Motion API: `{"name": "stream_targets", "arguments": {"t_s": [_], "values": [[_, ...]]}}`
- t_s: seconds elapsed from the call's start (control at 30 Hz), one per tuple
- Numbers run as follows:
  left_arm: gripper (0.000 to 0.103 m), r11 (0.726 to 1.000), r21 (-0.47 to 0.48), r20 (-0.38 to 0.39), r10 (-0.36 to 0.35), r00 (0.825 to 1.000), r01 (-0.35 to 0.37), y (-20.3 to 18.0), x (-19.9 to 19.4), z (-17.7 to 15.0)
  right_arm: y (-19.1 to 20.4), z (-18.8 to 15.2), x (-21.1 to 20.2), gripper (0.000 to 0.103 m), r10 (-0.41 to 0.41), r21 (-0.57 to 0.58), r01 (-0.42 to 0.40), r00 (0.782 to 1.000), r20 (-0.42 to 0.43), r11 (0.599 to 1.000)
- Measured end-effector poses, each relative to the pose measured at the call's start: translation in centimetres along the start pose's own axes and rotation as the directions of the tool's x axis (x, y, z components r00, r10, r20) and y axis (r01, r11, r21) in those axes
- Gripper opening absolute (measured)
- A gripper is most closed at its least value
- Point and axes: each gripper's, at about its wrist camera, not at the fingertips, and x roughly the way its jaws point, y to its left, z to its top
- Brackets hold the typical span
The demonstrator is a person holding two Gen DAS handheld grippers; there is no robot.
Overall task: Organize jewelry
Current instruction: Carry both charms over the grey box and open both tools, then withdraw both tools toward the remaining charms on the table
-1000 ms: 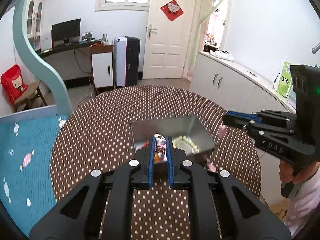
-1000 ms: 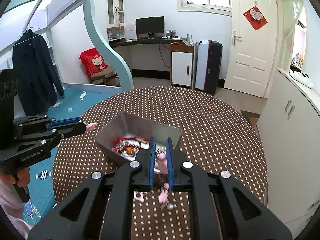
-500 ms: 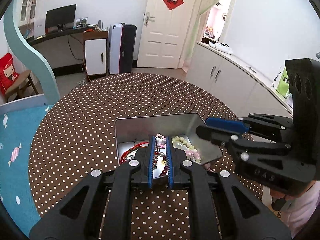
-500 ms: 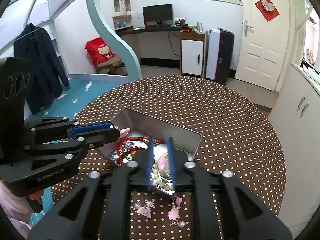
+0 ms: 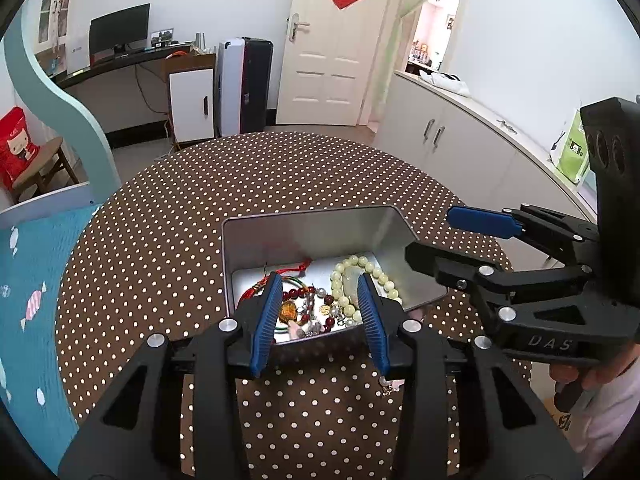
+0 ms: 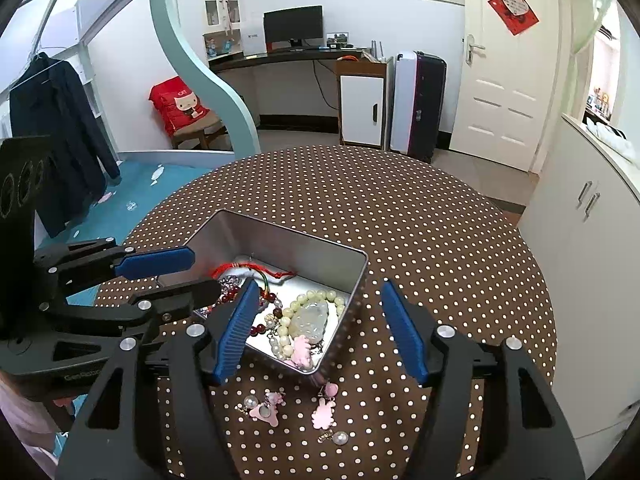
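Observation:
A silver metal tin point(image 5: 316, 224) point(image 6: 280, 244) sits on the dotted round table. It holds a pale bead bracelet point(image 5: 378, 270) point(image 6: 316, 298), a jade pendant point(image 6: 310, 318), red cord and dark red beads point(image 5: 296, 294) point(image 6: 248, 268), and a pink charm point(image 6: 301, 350). My left gripper point(image 5: 318, 286) point(image 6: 172, 276) is open and empty over the tin's near edge. My right gripper point(image 6: 316, 296) point(image 5: 440, 236) is open and empty over the tin's right side. Pink charm earrings with pearls point(image 6: 264, 406) point(image 6: 325, 412) lie on the table beside the tin.
The brown polka-dot tablecloth point(image 5: 260, 176) point(image 6: 420, 220) covers the round table. White cabinets point(image 6: 588, 232) stand to the right. A teal bed frame point(image 6: 192, 60) and blue rug point(image 5: 24, 280) lie to the left.
Both grippers have opened. The charms they held now lie in the tin. Both grippers sit closer over the tin than before.

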Motion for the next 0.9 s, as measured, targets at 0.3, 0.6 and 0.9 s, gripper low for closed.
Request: {"name": "stream_targets", "arguments": {"t_s": [0.3,0.6,0.9], "values": [[0.039,1.0,0.003,0.003,0.001,1.0,-0.001,-0.2,-0.7,-0.6,-0.2,-0.3,-0.7,0.064,-0.004,0.005,0.004,1.0,0.002,1.0],[0.041,1.0,0.02,0.02,-0.021,1.0,0.021,-1.5,-1.7,-0.8,-1.1,-1.0,-2.2,0.072,-0.03,0.047,0.029,0.999,0.022,0.998],[0.049,0.996,0.06,0.016,-0.061,0.998,0.06,-3.0,-3.4,-2.6,-2.6,-3.2,-4.0,0.082,-0.059,0.105,0.055,0.998,0.036,0.993]]}}
